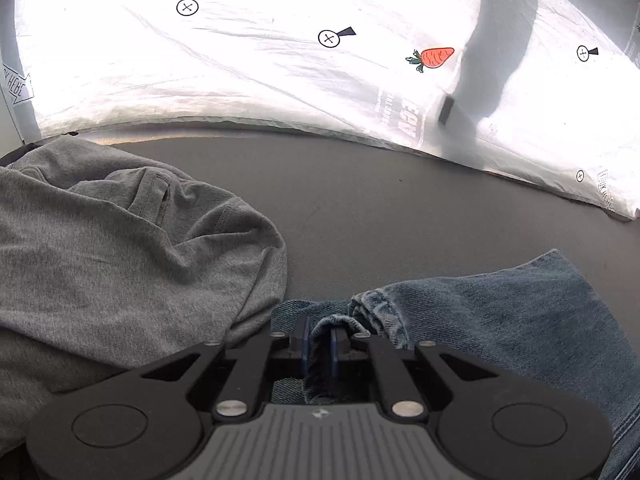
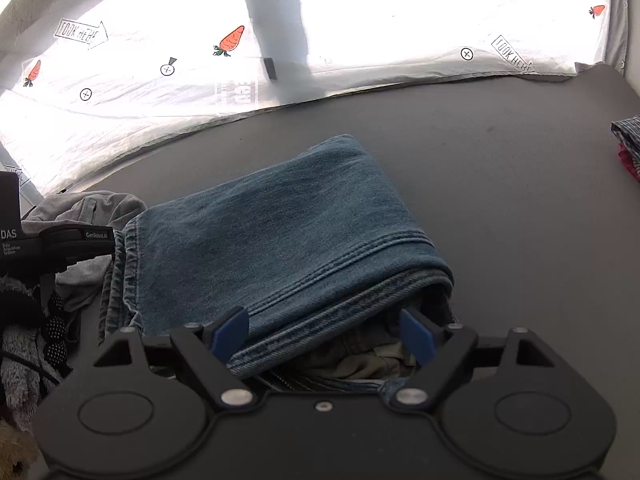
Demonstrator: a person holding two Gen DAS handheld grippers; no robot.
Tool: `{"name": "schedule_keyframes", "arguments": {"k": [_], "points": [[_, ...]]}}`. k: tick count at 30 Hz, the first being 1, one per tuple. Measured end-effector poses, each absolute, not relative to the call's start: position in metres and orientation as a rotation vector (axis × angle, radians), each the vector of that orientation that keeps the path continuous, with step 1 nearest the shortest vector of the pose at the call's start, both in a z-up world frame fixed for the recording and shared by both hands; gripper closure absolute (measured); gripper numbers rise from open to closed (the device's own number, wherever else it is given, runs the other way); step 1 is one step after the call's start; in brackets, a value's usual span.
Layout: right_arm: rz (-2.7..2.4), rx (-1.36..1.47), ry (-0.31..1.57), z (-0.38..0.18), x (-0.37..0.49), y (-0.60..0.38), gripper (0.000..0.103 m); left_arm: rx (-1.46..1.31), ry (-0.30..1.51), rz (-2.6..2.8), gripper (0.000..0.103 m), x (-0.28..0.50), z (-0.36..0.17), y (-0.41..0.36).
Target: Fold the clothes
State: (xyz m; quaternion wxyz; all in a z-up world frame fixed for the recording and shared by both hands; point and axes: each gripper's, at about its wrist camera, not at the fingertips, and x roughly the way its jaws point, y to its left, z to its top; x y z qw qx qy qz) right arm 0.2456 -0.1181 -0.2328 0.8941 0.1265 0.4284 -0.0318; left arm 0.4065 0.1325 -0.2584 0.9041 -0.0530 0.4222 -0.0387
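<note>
Left tongs (image 1: 320, 340) are clamped narrow on a bunched hem of the folded blue jeans (image 1: 500, 312), blue pads pressing the denim from both sides. Right tongs (image 2: 324, 336) stand wide, straddling the jeans' near folded edge without pressing it. The jeans lie flat on the dark grey worktop (image 2: 500, 184). A crumpled grey T-shirt (image 1: 120, 240) lies just beside them. Farther back, a white carrot-printed sheet (image 1: 280, 72) borders the worktop; folded striped and red clothes (image 2: 628, 144) sit far right.

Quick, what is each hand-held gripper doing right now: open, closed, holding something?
Left hand-held gripper: shut on a bunched fold of the jeans.
Right hand-held gripper: open, straddling the jeans' folded edge, gripping nothing.
</note>
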Motion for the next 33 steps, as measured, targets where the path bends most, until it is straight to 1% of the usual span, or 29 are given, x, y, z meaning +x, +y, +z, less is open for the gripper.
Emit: {"name": "schedule_keyframes", "arguments": {"k": [4,5,7,9,10,12,16,20,23,24,25,29,32,33], "points": [[-0.083,0.266,0.888,-0.233,0.239,-0.123,0.019,-0.206,0.903,-0.013,0.091,0.424,-0.263,0.161],[-0.09,0.267,0.89,-0.233,0.237,-0.125,0.019,-0.23,0.925,0.0,0.089,0.429,-0.267,0.166],[-0.103,0.268,0.891,-0.232,0.231,-0.13,0.019,-0.275,0.986,0.001,0.081,0.434,-0.274,0.173],[-0.126,0.268,0.885,-0.229,0.224,-0.139,0.018,-0.276,0.975,0.023,0.065,0.424,-0.27,0.177],[-0.14,0.269,0.883,-0.228,0.22,-0.144,0.018,-0.251,0.969,0.038,0.059,0.417,-0.267,0.179],[-0.17,0.273,0.888,-0.227,0.212,-0.155,0.017,-0.202,0.955,0.072,0.036,0.402,-0.261,0.184],[-0.21,0.292,0.915,-0.232,0.199,-0.178,0.017,-0.143,0.907,0.206,0.037,0.372,-0.244,0.198],[-0.206,0.258,0.947,-0.242,0.189,-0.184,0.019,-0.234,0.867,0.127,0.037,0.35,-0.222,0.197],[-0.142,0.185,0.979,-0.25,0.183,-0.181,0.038,-0.141,0.853,-0.064,0.037,0.337,-0.211,0.149],[-0.114,0.154,0.993,-0.253,0.182,-0.178,0.048,-0.081,0.841,-0.133,0.036,0.332,-0.211,0.129],[-0.094,0.123,1.005,-0.255,0.181,-0.174,0.055,-0.017,0.832,-0.192,0.036,0.326,-0.213,0.109],[-0.009,0.067,1.021,-0.265,0.18,-0.162,0.061,0.173,0.827,-0.337,0.034,0.309,-0.229,0.045],[0.049,0.096,0.997,-0.27,0.187,-0.157,0.075,0.195,0.877,-0.386,0.034,0.305,-0.249,0.021],[0.064,0.117,0.98,-0.269,0.191,-0.157,0.083,0.198,0.895,-0.399,0.034,0.304,-0.256,0.014]]}}
